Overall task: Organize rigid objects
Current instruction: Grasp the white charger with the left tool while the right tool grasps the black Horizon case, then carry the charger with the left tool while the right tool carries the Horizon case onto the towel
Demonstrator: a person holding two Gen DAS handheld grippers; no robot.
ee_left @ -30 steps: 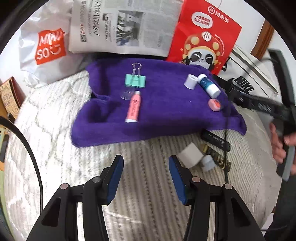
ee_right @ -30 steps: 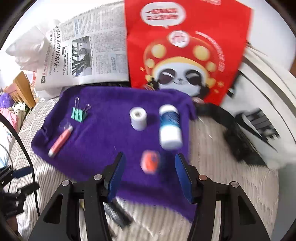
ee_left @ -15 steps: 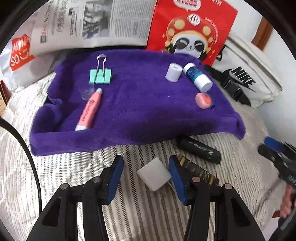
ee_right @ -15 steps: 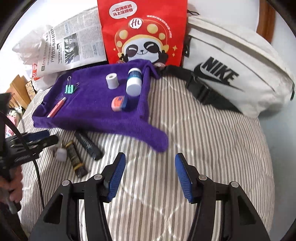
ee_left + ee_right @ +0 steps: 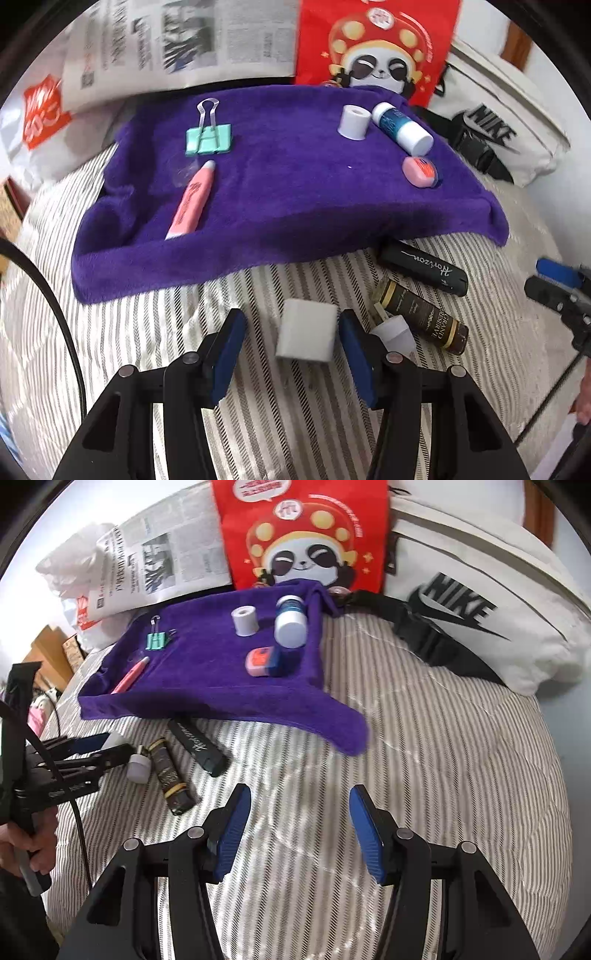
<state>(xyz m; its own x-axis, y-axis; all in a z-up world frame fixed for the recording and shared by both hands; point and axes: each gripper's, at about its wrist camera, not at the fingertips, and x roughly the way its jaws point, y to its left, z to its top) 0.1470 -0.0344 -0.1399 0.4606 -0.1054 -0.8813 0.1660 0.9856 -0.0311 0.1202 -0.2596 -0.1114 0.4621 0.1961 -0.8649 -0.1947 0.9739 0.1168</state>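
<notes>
A: Where do the left tongs (image 5: 290,334) stand?

B: Straddling the white block (image 5: 306,329), which lies on the striped bed (image 5: 314,417) just in front of the purple towel (image 5: 295,192). The jaws have just been closing. The right pad looks to be at the block's edge, but a strip of bedding still shows on the left side, so I'd call them open around it rather than clamped.

A: Why that block?

B: The towel looks like the collecting spot. The green binder clip (image 5: 209,137), pink tube (image 5: 192,199), white cap (image 5: 354,122), blue-and-white bottle (image 5: 402,128) and pink eraser (image 5: 420,171) lie spread on it already. Off it lie the block, a small white cap (image 5: 394,332), the black Horizon tube (image 5: 423,270) and the dark brown bottle (image 5: 421,317).

A: And the right tongs (image 5: 295,829)?

B: Open and empty over bare bedding, well apart from everything, probably waiting clear of the left hand (image 5: 22,843). The block's flat sides suit a squeeze, though the soft bed may let it tip.
</notes>
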